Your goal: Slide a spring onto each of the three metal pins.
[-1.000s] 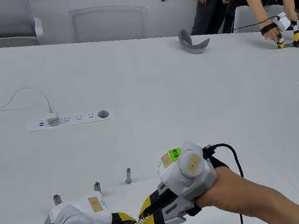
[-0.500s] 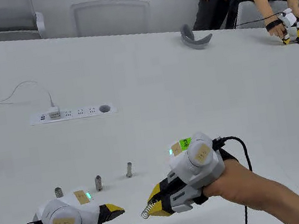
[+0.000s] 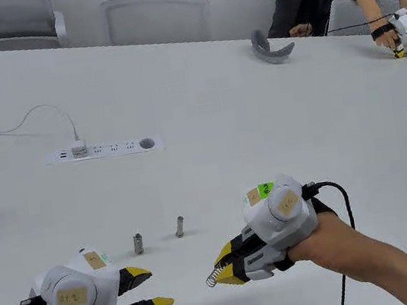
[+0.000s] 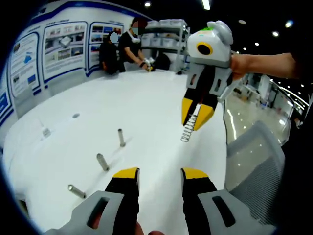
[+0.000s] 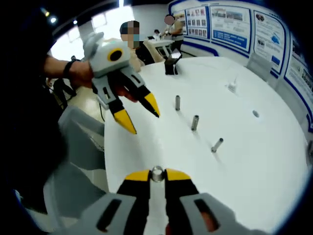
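worktop (image 3: pixel 258 106): white
pins (image 3: pixel 179 227): silver-grey
spring (image 3: pixel 214 277): silver
left gripper (image 3: pixel 158 287): white, yellow-black tips
right gripper (image 3: pixel 222 271): white, yellow-black tips, green patch

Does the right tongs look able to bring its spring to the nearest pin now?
Probably yes: the right tongs hold the spring, only bare table lies before the nearest pin, and the left tongs stand aside.

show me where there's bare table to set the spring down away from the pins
Widest bare stretch: the table between the power strip and the grey curved piece. The band between the strip and the pins is bare too. Crowded near the person: the left claw, the right claw with the spring, and the pins sit close together.
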The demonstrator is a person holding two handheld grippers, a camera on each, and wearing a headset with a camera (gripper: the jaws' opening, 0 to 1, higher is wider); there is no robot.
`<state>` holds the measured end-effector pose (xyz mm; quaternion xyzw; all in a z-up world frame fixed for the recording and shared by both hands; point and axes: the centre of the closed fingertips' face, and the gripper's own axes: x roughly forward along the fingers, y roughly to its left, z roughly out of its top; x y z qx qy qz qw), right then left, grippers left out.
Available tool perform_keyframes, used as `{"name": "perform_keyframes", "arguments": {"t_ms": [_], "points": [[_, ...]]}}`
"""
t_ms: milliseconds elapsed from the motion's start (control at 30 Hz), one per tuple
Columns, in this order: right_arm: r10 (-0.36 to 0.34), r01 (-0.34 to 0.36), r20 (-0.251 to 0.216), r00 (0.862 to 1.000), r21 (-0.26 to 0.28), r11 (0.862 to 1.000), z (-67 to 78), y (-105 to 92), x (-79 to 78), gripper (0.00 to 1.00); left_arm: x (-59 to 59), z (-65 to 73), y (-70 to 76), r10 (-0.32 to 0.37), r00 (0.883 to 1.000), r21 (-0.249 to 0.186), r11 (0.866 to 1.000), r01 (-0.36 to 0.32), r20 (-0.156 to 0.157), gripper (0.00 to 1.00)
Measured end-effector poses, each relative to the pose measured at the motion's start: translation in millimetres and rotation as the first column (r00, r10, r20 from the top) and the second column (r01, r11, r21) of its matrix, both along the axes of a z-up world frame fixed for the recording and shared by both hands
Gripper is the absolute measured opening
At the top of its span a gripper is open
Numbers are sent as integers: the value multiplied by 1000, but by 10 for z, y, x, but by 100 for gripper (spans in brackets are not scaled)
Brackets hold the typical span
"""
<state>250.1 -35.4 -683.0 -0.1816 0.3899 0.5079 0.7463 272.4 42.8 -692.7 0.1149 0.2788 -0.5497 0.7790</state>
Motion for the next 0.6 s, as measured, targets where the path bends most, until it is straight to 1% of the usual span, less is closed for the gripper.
{"name": "perform_keyframes", "arguments": {"t_ms": [133, 167, 233, 400, 467, 500, 600], "points": [[-3, 3, 0, 1000, -13, 1000, -18, -43, 20, 12, 40, -5, 85, 32, 999, 2, 999, -32, -2, 37], [-5, 5, 0, 1000, -15, 1000, -23, -57, 35, 12, 63, -10, 116, 50, 999, 1, 999, -50, -6, 38], [-10, 10, 0, 1000, -12, 1000, -20, -67, 58, 12, 85, -15, 153, 64, 998, -1, 998, -64, -10, 40], [-14, 14, 2, 1000, -17, 1000, -26, -82, 117, 12, 157, 2, 280, 116, 993, -7, 993, -116, -8, 42], [-12, 12, 4, 1000, -22, 1000, -31, -92, 135, 12, 171, 4, 313, 130, 991, -12, 991, -131, -12, 44], [-12, 12, 3, 1000, -23, 1000, -29, -99, 150, 12, 173, 5, 335, 140, 990, -16, 990, -141, -21, 45], [-13, 13, 3, 1000, -30, 999, -44, -128, 193, 12, 186, -16, 400, 154, 988, -8, 988, -154, -18, 47]]}}
